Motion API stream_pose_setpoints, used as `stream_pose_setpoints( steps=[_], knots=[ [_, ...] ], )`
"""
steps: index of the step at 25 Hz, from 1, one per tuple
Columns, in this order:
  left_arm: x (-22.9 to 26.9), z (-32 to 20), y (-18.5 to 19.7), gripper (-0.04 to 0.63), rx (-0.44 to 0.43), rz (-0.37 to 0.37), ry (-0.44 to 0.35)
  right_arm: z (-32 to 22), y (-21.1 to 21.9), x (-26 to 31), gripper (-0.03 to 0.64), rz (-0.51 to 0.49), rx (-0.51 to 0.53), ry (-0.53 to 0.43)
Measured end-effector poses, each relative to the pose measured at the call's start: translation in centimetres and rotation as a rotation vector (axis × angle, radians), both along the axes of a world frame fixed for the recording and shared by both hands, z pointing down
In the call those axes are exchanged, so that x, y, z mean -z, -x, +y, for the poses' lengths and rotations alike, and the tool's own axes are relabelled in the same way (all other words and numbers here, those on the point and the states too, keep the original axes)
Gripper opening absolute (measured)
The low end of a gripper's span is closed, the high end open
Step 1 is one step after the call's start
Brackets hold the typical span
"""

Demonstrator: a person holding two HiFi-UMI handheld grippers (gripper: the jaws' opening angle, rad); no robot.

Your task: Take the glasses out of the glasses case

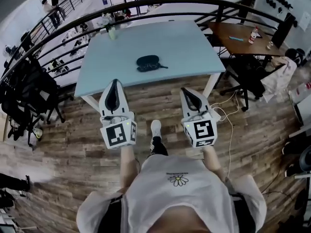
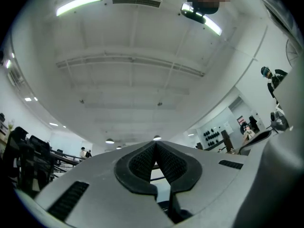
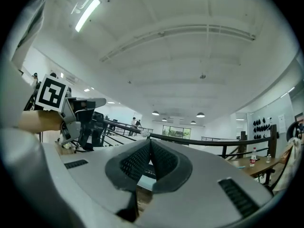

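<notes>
A black oval glasses case (image 1: 148,62) lies near the middle of the pale blue table (image 1: 189,57), and it looks closed. No glasses are visible. My left gripper (image 1: 115,81) hovers short of the table's near edge, with its jaws together and empty. My right gripper (image 1: 186,90) is level with it to the right, also shut and empty. The case lies beyond both grippers, between their lines. In the left gripper view, the left gripper (image 2: 155,144) points upward at the ceiling. In the right gripper view, the right gripper (image 3: 150,140) points about level toward the railing, with a sliver of table showing between its pads.
A black curved railing (image 1: 160,3) runs behind the table. A brown desk (image 1: 243,35) with a bottle (image 1: 253,34) stands at the back right, and an office chair (image 1: 252,76) is near the table's right corner. Black chairs (image 1: 24,96) stand at the left. A white cable (image 1: 229,130) trails on the wooden floor.
</notes>
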State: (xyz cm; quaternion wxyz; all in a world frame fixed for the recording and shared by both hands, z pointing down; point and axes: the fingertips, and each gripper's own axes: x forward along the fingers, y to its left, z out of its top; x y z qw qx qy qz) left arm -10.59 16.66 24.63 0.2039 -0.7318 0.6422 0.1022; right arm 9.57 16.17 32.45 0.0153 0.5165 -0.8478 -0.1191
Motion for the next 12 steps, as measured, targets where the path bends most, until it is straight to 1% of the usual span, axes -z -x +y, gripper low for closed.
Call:
stream_pose_setpoints(
  steps=[3,8,12],
  knots=[
    [-1.3,-4.7,0.8,0.017,-0.017,0.001,0.001,-4.0,0.6,-0.9,0.008,0.027,-0.023,0.002],
    [-1.4,-12.6,2.0,0.017,-0.034,-0.016,0.023,-11.3,1.9,-1.2,0.008,0.056,-0.049,0.007],
    [-1.7,-20.1,3.1,0.017,-0.064,0.005,0.053,-18.4,3.8,-1.3,0.008,0.087,-0.040,0.035]
  ],
)
